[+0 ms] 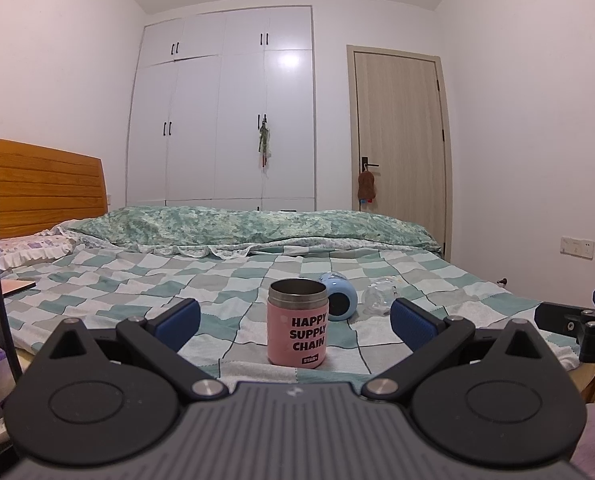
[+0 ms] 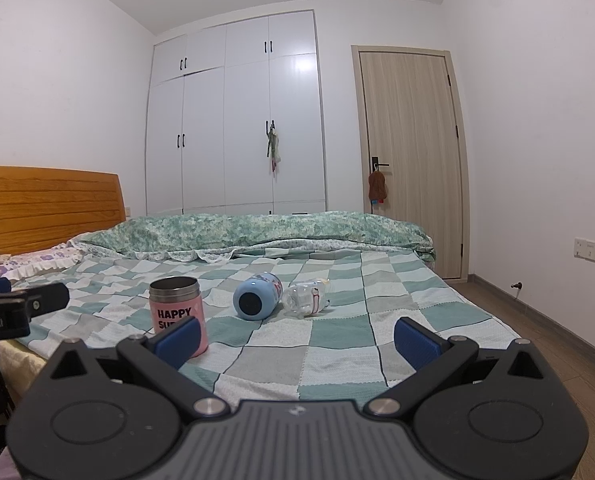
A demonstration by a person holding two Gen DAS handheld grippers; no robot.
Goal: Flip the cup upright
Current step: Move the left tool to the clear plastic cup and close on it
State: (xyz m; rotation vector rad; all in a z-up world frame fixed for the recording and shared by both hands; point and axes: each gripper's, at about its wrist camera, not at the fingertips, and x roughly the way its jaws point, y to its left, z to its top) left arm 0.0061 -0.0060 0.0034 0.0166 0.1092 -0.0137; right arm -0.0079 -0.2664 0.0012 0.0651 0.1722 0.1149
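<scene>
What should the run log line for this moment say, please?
pink cup: upright on bed | blue cup: on its side | clear bottle: on its side | left claw: open, empty | right claw: open, empty

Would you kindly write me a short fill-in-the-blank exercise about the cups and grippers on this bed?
1. The pink cup stands ____ on the checkered bedspread, open mouth up.
2. The blue cup lies on its ____ next to the clear bottle.
3. The left gripper has its jaws ____, with the pink cup between its blue fingers in the left wrist view.
4. The right gripper holds ____.

Missing words: upright; side; open; nothing
</scene>
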